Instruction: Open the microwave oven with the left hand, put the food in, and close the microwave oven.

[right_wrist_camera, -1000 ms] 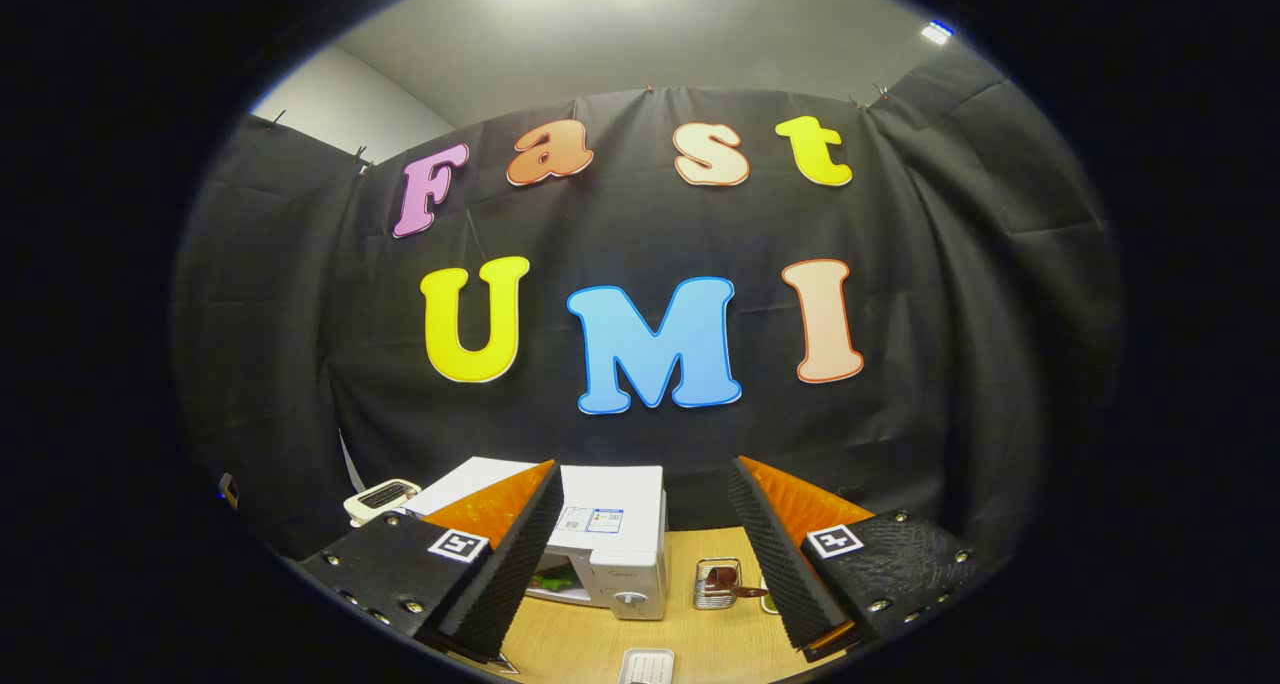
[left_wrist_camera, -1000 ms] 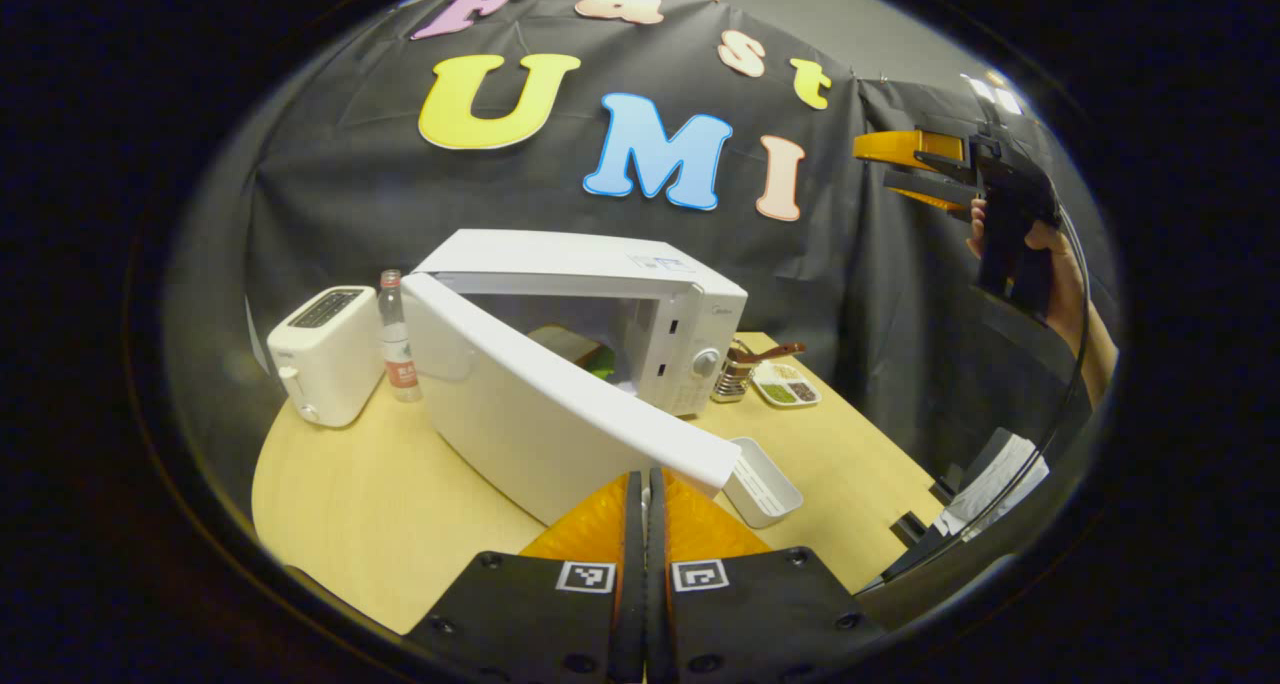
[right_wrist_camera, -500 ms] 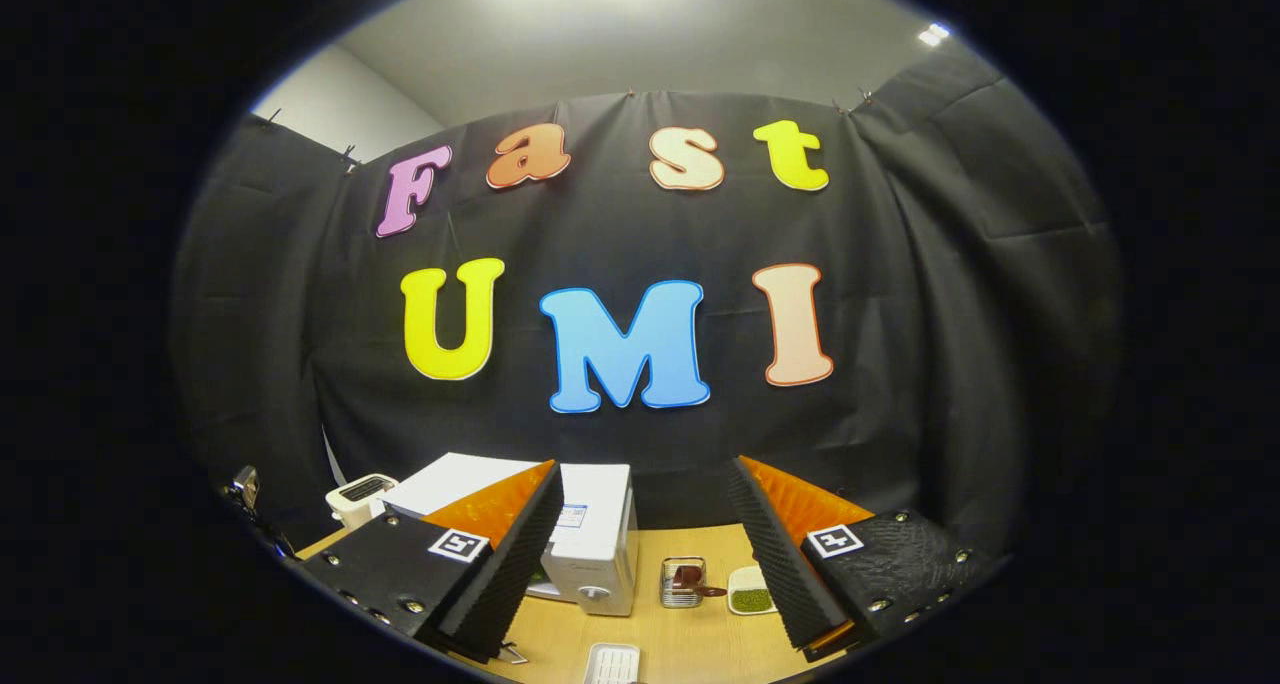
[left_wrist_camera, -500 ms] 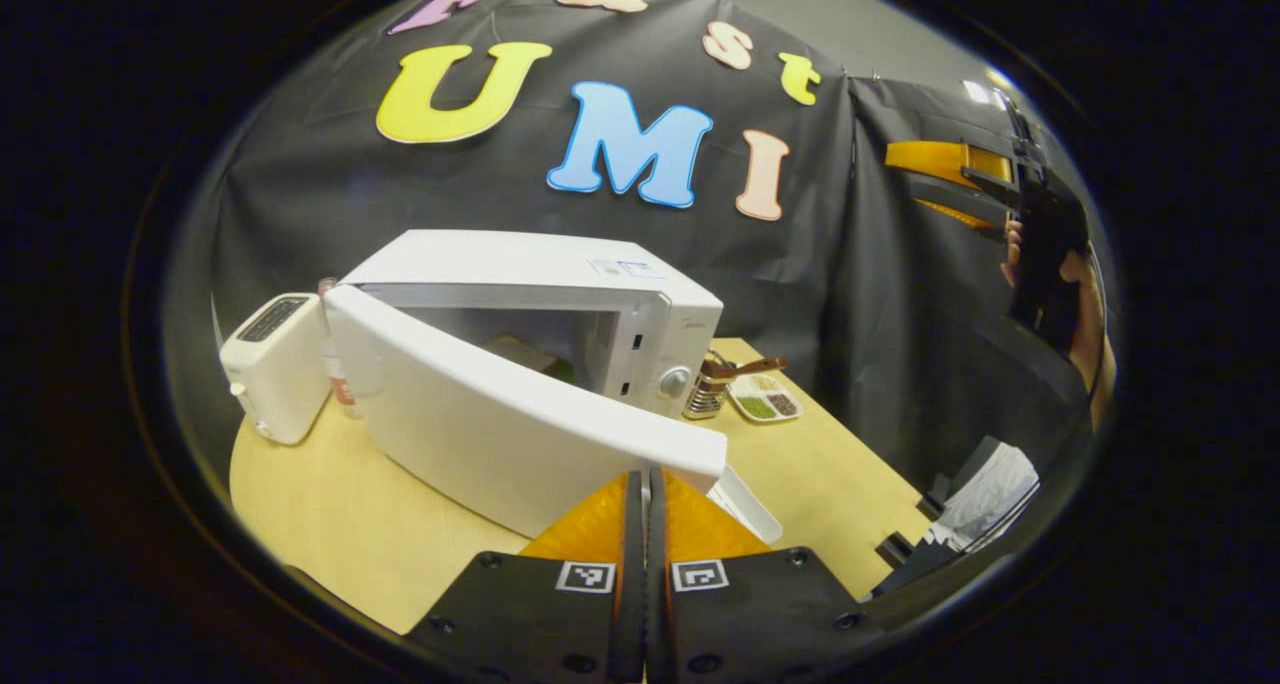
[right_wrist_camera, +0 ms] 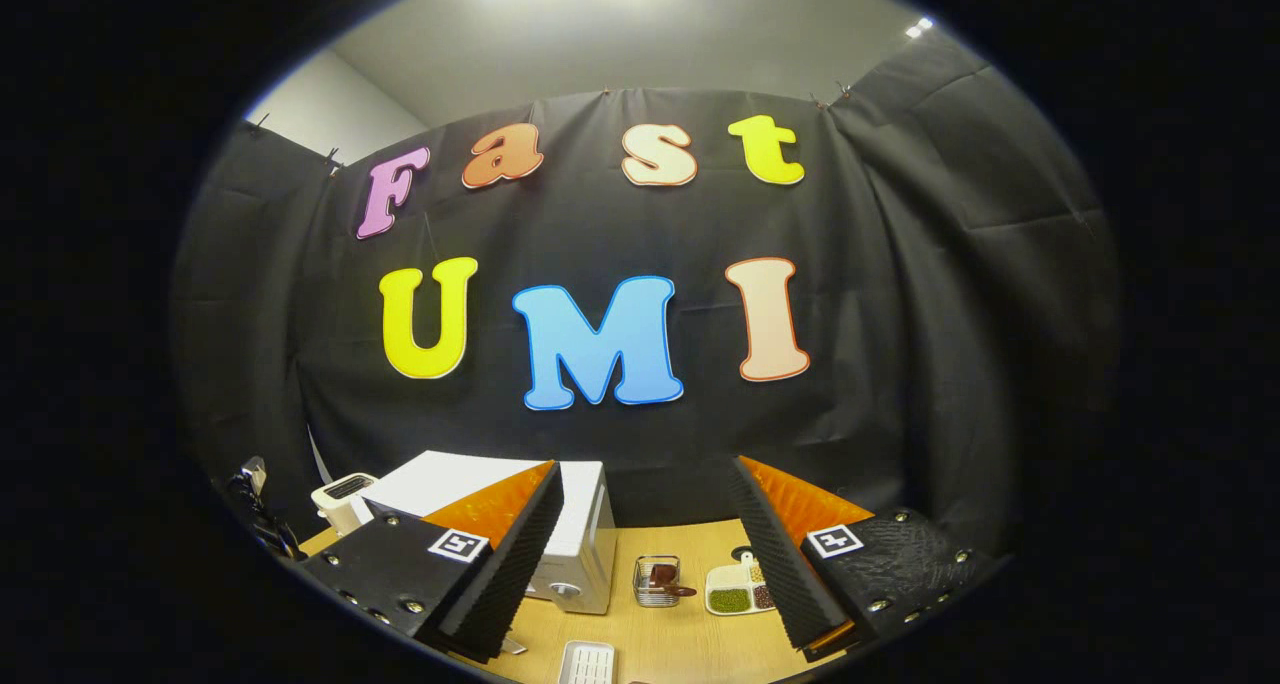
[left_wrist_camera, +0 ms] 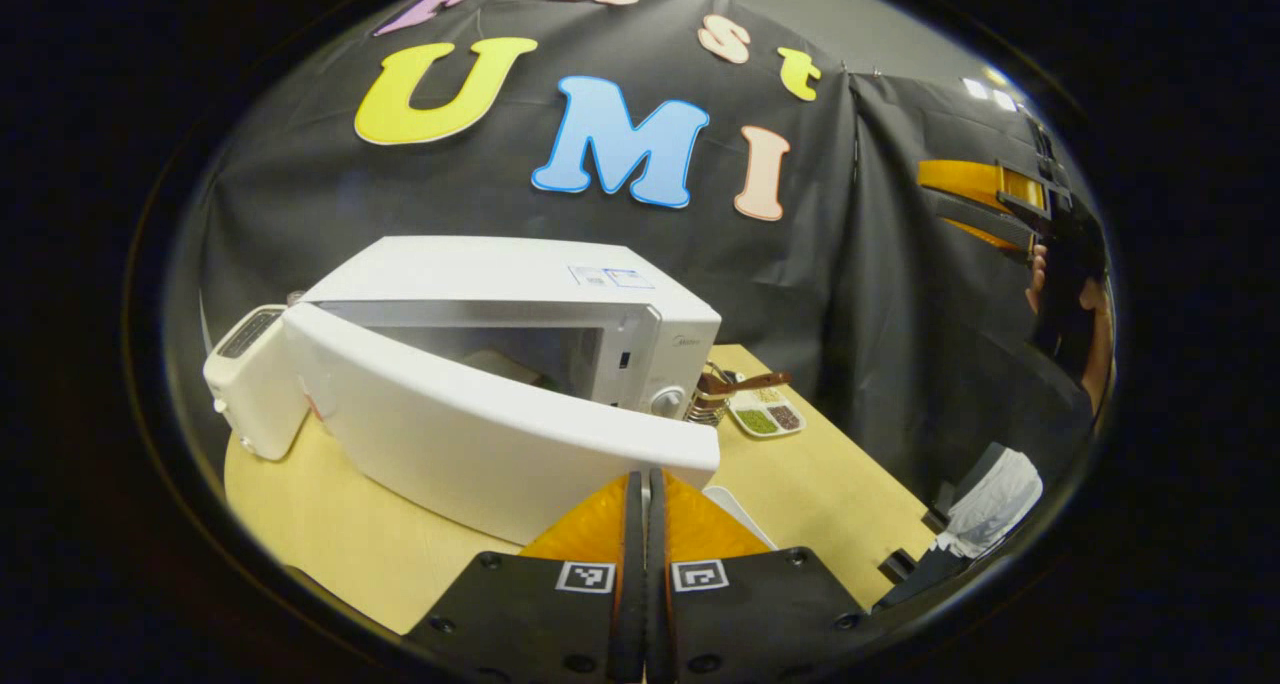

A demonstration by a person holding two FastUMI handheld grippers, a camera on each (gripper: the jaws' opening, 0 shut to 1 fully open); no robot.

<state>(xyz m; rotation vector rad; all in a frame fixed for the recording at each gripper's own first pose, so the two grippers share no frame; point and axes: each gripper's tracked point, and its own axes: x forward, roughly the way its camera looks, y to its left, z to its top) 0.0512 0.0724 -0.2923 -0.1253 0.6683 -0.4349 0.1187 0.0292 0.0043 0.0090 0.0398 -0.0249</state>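
The white microwave [left_wrist_camera: 520,274] stands on the wooden table [left_wrist_camera: 830,484] with its door [left_wrist_camera: 470,434] partly open, swung across most of the cavity. A pale bit of the food [left_wrist_camera: 500,362] shows inside, above the door's top edge. My left gripper [left_wrist_camera: 645,479] is shut with nothing between its fingers, and its tips sit against the door's free end. In the left gripper view a hand holds the right gripper [left_wrist_camera: 985,209] high at the right, away from the oven. In the right gripper view my right gripper [right_wrist_camera: 645,469] is open and empty, high above the microwave [right_wrist_camera: 575,554].
A white toaster [left_wrist_camera: 245,384] stands left of the oven. To its right are a metal utensil holder [left_wrist_camera: 712,399] and a divided dish [left_wrist_camera: 765,416]. A white tray [left_wrist_camera: 740,509] lies near my left fingers. Black cloth walls close the back and right.
The door has swung further toward shut with my left gripper following its end. The bottle beside the toaster is now hidden behind the door. The right gripper stays high.
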